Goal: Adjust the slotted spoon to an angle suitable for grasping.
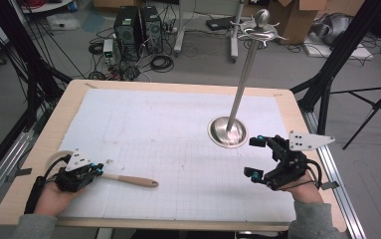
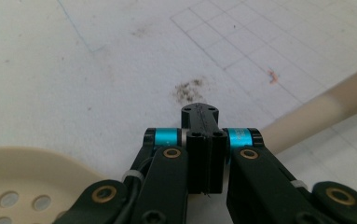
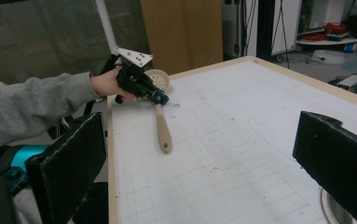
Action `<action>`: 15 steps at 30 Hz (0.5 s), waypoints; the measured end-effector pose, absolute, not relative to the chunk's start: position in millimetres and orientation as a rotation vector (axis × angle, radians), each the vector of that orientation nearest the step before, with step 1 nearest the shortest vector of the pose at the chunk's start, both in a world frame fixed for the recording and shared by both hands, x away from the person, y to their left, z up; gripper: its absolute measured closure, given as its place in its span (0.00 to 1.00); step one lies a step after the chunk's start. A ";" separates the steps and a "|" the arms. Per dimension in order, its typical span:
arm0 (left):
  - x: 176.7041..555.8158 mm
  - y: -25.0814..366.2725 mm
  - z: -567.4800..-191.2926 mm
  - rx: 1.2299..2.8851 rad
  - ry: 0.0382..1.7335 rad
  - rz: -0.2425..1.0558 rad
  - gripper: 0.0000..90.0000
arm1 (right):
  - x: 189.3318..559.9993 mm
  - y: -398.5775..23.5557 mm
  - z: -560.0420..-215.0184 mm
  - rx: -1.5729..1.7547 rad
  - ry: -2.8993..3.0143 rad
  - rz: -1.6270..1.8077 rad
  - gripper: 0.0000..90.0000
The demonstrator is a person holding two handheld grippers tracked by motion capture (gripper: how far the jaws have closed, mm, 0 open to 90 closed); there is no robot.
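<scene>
A slotted spoon with a beige perforated head (image 2: 22, 179) and a wooden handle (image 1: 133, 180) lies flat on the white gridded mat (image 1: 178, 129) at the front left. My left gripper (image 1: 97, 170) hovers over the spoon's neck with its jaws shut together and nothing visible between them (image 2: 200, 114). The handle (image 2: 320, 109) runs out beneath it to the right. My right gripper (image 1: 254, 158) is at the front right, wide open and empty, with its pads (image 3: 69, 163) far apart. It looks across the mat at the spoon (image 3: 163, 133) and at the left gripper (image 3: 160, 99).
A tall metal stand with a round base (image 1: 227, 132), a slim pole and hooked arms at the top (image 1: 258, 30) rises just beyond my right gripper. The table's wooden rim (image 1: 178, 85) frames the mat. Computers, cables and tripods sit on the floor behind.
</scene>
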State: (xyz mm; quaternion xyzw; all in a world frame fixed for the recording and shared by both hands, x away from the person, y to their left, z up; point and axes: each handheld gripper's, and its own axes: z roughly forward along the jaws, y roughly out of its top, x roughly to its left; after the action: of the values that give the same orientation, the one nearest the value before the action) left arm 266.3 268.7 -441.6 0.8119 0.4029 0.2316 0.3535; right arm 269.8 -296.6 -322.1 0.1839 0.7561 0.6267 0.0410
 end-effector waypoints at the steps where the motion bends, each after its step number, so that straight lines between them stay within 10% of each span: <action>1: 263.4 269.9 -441.6 2.096 1.045 0.598 1.00 | 269.8 -296.6 -322.1 0.563 2.315 1.919 0.02; 15: 252.7 265.2 -432.9 2.046 0.945 0.584 0.99 | 271.8 -290.2 -321.0 0.552 2.334 1.909 0.02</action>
State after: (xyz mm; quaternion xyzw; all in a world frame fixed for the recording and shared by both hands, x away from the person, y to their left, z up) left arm 252.7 265.2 -432.9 0.8072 0.3727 0.2302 0.3957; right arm 271.8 -290.2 -321.0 0.1798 0.7609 0.6223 0.0379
